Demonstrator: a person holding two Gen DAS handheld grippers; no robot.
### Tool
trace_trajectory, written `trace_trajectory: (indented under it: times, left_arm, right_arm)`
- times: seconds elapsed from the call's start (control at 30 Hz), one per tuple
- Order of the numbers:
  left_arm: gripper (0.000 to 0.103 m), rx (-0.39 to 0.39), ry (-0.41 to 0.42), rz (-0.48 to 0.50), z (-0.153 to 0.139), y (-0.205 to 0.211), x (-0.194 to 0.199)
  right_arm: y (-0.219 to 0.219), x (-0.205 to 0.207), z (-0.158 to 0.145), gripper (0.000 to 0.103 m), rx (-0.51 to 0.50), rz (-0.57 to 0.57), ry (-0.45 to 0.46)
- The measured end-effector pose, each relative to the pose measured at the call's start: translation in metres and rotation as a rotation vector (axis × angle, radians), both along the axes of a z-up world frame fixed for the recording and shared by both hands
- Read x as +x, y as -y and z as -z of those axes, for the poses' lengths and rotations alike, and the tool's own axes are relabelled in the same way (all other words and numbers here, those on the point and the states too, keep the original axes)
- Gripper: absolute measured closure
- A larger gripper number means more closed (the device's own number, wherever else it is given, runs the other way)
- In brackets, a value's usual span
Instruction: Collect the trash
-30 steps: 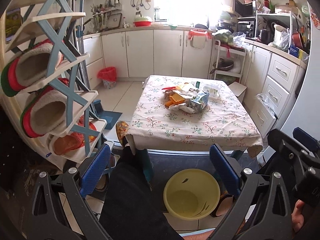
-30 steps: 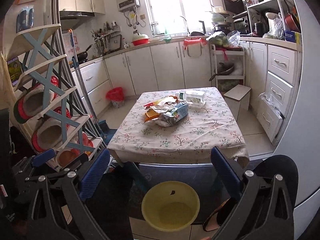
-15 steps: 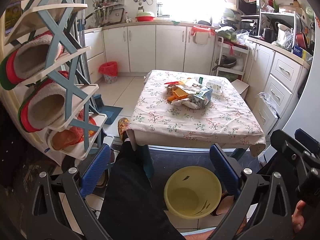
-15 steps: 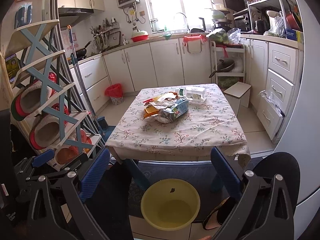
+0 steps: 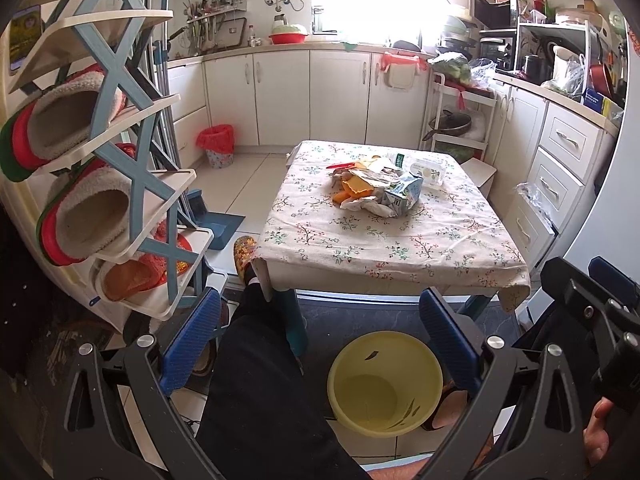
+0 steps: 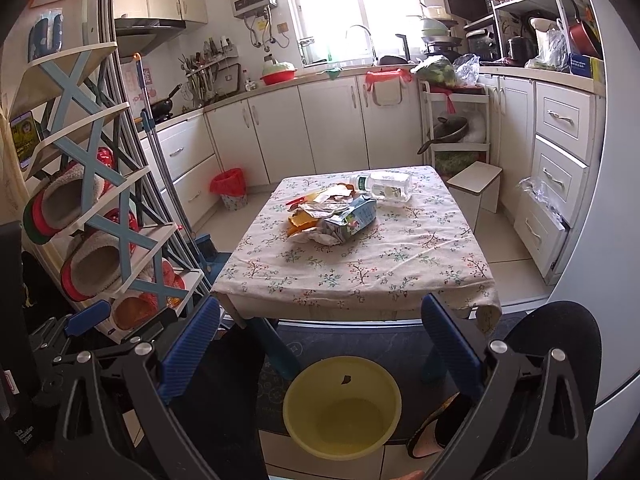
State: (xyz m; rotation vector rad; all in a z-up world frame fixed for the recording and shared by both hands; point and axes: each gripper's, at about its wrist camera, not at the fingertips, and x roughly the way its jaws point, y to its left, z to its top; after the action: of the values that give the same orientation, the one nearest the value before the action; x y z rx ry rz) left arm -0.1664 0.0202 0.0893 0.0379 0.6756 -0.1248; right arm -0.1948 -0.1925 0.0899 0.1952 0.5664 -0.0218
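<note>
A pile of trash (image 5: 374, 192) (image 6: 332, 216) lies in the middle of a low table with a floral cloth (image 5: 392, 248) (image 6: 360, 272): crumpled wrappers, orange scraps, a blue-green carton and a clear plastic bottle (image 6: 384, 188). A yellow bin (image 5: 386, 380) (image 6: 342, 406) stands on the floor in front of the table. My left gripper (image 5: 318, 344) is open and empty, held above the bin. My right gripper (image 6: 320, 348) is open and empty, also over the bin, well short of the table.
A shoe rack with slippers (image 5: 100, 200) (image 6: 96, 240) stands close on the left. The person's dark-trousered leg (image 5: 264, 380) stretches toward the table. A red-lined bin (image 5: 218, 146) stands by the far cabinets, a small stool (image 6: 476, 184) right of the table, drawers (image 5: 556, 184) on the right.
Both grippers have risen and tilted a little, so the table and trash sit lower and slightly farther in view. Both stay open and empty.
</note>
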Motion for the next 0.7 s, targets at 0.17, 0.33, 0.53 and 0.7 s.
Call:
trace_trajectory:
  times: [0.17,0.33,0.53,0.7]
  left_arm:
    - [0.008,0.002,0.002,0.000,0.000,0.001,-0.001]
    - [0.008,0.008,-0.008,0.002,0.001,0.004,-0.001]
    - [0.008,0.016,-0.033,0.004,0.006,0.008,0.006]
    - [0.008,0.023,-0.057,0.006,0.013,0.012,0.015]
  right_arm:
    - [0.000,-0.001,0.000,0.006,0.004,-0.002,0.001]
    - [0.001,0.001,0.000,0.006,0.013,-0.004,-0.007]
    - [0.004,0.008,0.006,0.006,0.026,-0.006,-0.031]
    - [0.008,0.016,0.012,0.006,0.036,-0.010,-0.052]
